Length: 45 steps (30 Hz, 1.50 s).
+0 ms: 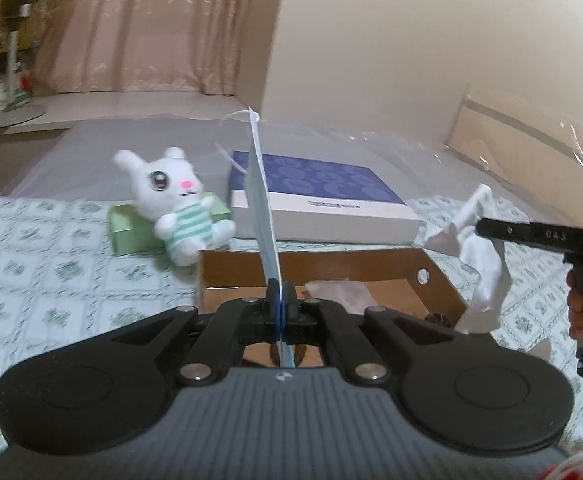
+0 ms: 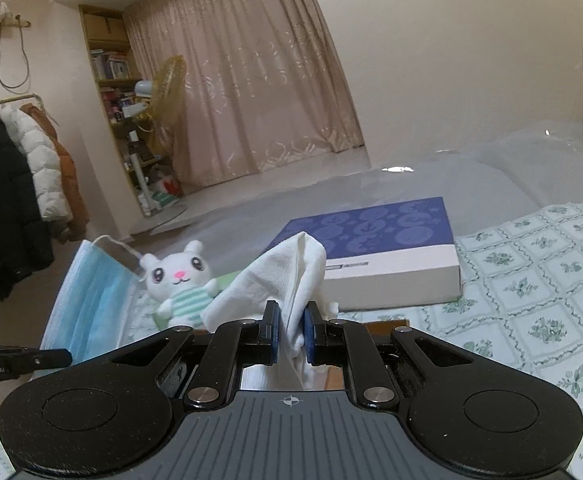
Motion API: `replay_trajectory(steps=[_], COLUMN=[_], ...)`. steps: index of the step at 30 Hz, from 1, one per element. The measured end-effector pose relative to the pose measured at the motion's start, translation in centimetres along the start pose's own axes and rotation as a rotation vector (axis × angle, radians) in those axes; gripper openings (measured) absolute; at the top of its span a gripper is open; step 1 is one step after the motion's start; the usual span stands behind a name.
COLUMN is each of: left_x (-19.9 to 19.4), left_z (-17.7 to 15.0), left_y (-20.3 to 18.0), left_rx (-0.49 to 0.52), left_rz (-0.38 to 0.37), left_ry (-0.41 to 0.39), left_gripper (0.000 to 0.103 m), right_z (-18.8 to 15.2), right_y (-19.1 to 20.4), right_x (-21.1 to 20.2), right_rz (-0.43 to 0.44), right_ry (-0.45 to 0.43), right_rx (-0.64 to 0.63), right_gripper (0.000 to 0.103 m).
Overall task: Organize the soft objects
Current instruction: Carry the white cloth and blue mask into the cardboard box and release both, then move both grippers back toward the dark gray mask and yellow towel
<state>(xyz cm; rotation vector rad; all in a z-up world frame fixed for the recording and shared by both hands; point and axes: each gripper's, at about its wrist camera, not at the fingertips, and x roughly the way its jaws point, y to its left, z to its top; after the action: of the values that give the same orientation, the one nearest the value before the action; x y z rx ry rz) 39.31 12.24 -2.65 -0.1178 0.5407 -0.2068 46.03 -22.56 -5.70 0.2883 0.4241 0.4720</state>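
Rabbit toy [image 1: 177, 204] leans on green box [image 1: 131, 232] — beside cardboard tray [image 1: 323, 266].

Both rigs look the same: the left gripper [image 1: 280, 300] and the right gripper [image 2: 290, 330] are chunky matte black linkage arms with shiny silver pivot pins, blue pads on the fingers [image 2: 310, 334], and two big round black housings either side of a ribbed grey body. That grey part has a little white crosshair mark in the middle. Seen side-on, the handle has small pale lettering.
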Motion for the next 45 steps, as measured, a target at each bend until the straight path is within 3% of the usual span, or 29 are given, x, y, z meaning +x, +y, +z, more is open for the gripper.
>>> replay_trajectory(steps=[6,11,14,17,22,23,24,26,35,45], left_x=[4.8,7.8,8.8,8.9,8.0,7.8,7.4,6.8,3.4,-0.5], left_z=[-0.4,-1.7,-2.6,-3.0,-2.9,-2.9,-2.9,-2.9,-4.0,-5.2], left_y=[-0.9,-0.9,-0.8,-0.5,1.2,1.5,1.9,2.6,4.6,5.1], left_rx=[0.07,0.067,0.073,0.073,0.014,0.006,-0.003,-0.02,-0.061,-0.121], left_rz=[-0.051,-0.103,-0.145,-0.129,-0.082,-0.07,-0.059,-0.043,0.015,0.037], left_ry=[0.045,0.114,0.154,0.162,0.151,0.147,0.143,0.141,0.14,0.158], left_gripper=[0.0,0.0,0.009,0.013,0.014,0.015,0.015,0.015,0.015,0.015], right_z=[-0.6,-1.2,-1.5,-1.5,-1.5,-1.5,-1.5,-1.7,-2.8,-3.7], right_y=[-0.7,-1.2,-1.1,-0.8,-0.3,-0.2,-0.1,0.2,0.5,0.3], right_x=[1.1,1.5,1.8,2.3,3.3,3.6,3.9,3.9,4.0,1.1], right_rz=[-0.018,-0.021,-0.012,-0.005,0.023,0.026,0.022,0.031,0.033,0.032], right_ry=[0.02,0.04,0.05,0.064,0.116,0.131,0.145,0.141,0.214,0.253], right_rx=[-0.018,-0.024,-0.028,-0.038,-0.038,-0.038,-0.043,-0.058,-0.13,-0.096], right_gripper=[0.013,0.013,0.013,0.013,0.014,0.022,0.039,0.052,0.052,0.052])
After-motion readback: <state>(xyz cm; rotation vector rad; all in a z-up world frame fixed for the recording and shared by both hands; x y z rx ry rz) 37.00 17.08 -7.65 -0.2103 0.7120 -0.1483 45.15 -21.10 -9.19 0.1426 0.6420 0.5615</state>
